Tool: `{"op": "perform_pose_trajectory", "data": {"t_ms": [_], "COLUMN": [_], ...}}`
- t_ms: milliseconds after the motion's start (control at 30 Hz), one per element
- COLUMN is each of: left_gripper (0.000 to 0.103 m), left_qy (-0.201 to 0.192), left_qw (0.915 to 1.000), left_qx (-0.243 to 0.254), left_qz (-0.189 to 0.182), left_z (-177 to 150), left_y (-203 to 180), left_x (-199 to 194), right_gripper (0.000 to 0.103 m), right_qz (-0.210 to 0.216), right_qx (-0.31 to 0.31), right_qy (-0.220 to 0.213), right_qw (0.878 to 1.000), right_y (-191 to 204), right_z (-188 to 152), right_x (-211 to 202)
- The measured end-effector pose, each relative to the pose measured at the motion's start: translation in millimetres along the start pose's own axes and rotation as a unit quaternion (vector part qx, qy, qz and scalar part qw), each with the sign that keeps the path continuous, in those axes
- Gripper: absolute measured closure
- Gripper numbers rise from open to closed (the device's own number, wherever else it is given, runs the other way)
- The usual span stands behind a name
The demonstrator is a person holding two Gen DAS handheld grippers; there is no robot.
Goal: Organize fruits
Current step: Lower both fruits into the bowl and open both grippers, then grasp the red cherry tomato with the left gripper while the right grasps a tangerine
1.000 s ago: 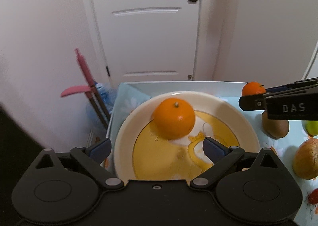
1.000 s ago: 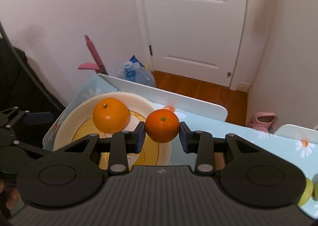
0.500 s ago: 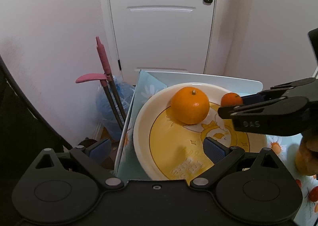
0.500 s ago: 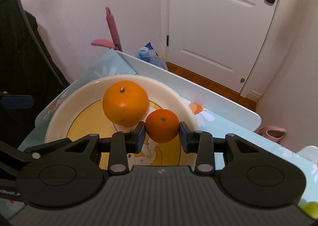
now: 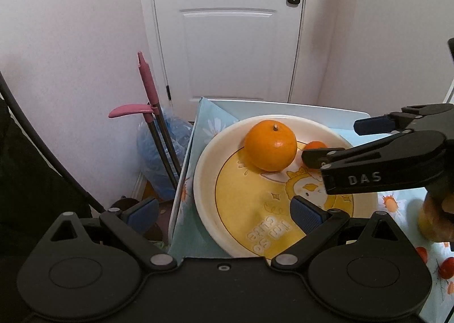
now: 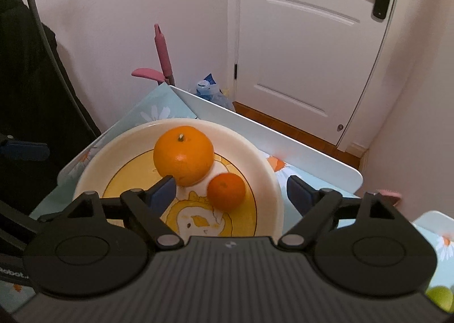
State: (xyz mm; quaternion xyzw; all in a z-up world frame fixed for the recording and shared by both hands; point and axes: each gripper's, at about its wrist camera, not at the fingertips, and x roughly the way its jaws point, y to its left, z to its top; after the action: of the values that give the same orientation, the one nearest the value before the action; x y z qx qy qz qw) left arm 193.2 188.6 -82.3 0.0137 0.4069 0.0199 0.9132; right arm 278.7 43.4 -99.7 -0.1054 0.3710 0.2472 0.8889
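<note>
Your right gripper (image 6: 231, 193) is opening, its jaws spreading wide over the plate (image 6: 266, 178), and the small orange (image 6: 226, 190) sits between them on the yellow centre with neither pad touching it. It rests just to the right of the large orange (image 6: 183, 159), the two nearly touching. Your left gripper (image 5: 224, 213) hangs with its fingers spread wide and nothing between them, above the plate's near left edge and the table (image 5: 320, 108).

More fruit waits on the near right: a brownish round piece (image 5: 434, 220) beside the plate and a green one (image 6: 439, 299) at the edge of the right view, both too blurred to name.

Judging by shape, these fruits are light but round and smooth-skinned, so they will likely roll on the glazed plate if nudged. Take each across its widest middle, pads on opposite sides, and squeeze only enough to hold; the skin probably gives and bruises. Lift your right gripper straight up so a pad does not knock the small orange.
</note>
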Motion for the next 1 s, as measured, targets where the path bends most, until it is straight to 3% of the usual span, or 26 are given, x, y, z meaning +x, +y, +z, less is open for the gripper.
{"op": "perform_pose_trajectory", "data": {"t_ms": [300, 500, 1000], "left_gripper": [0.002, 0.002, 0.002], "left_qy": [-0.021, -0.041, -0.061], "left_qw": [0.9997, 0.9987, 0.9970], "left_qx": [0.013, 0.028, 0.042], "left_qz": [0.003, -0.006, -0.022], "left_z": [4, 7, -9], "left_y": [-6, -11, -55], "left_x": [-21, -40, -93], "right_gripper": [0.003, 0.000, 0.000], "right_qz": [-0.006, -0.042, -0.072], "right_qx": [0.041, 0.057, 0.104], "right_qy": [-0.009, -0.020, -0.033], "right_qw": [0.999, 0.997, 0.991], "right_y": [-6, -8, -65], "right_z": [-2, -8, -71], "right_x": [-43, -78, -182]}}
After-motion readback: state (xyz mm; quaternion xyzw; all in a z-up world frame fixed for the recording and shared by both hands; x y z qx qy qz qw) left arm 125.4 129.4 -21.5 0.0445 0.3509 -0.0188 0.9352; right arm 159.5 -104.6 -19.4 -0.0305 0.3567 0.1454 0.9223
